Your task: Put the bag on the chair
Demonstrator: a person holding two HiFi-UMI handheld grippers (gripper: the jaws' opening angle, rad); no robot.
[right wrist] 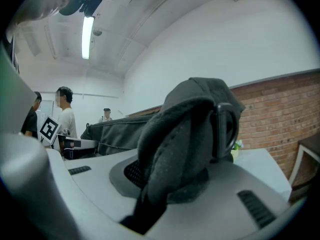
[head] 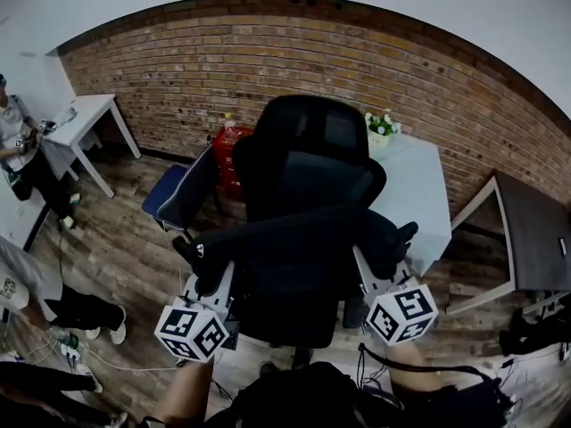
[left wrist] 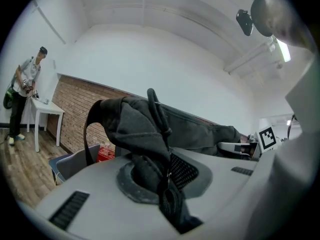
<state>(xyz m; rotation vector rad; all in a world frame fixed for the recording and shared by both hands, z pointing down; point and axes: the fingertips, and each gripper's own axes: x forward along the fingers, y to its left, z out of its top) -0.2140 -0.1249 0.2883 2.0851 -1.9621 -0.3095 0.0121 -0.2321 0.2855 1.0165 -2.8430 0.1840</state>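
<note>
Brick wall (head: 268,69) and wooden floor (head: 125,248) frame a black chair (head: 308,163) at the middle of the head view, with a white table (head: 419,194) at 2 o'clock from it. The bag (head: 294,239) hangs in the air across the chair, slung between both grippers. Whether it touches the seat I cannot tell, since both are black. The left gripper (head: 198,270) is pinched on a bunched fold of fabric at one end, and the right gripper (head: 382,259) is clamped on the padded other end.

Likely risks: each grip holds only soft fabric, so an end could slide out. A bump from the bag could also roll the chair away.

The bag's long axis runs level from 9 to 3 o'clock, one end toward each gripper.
</note>
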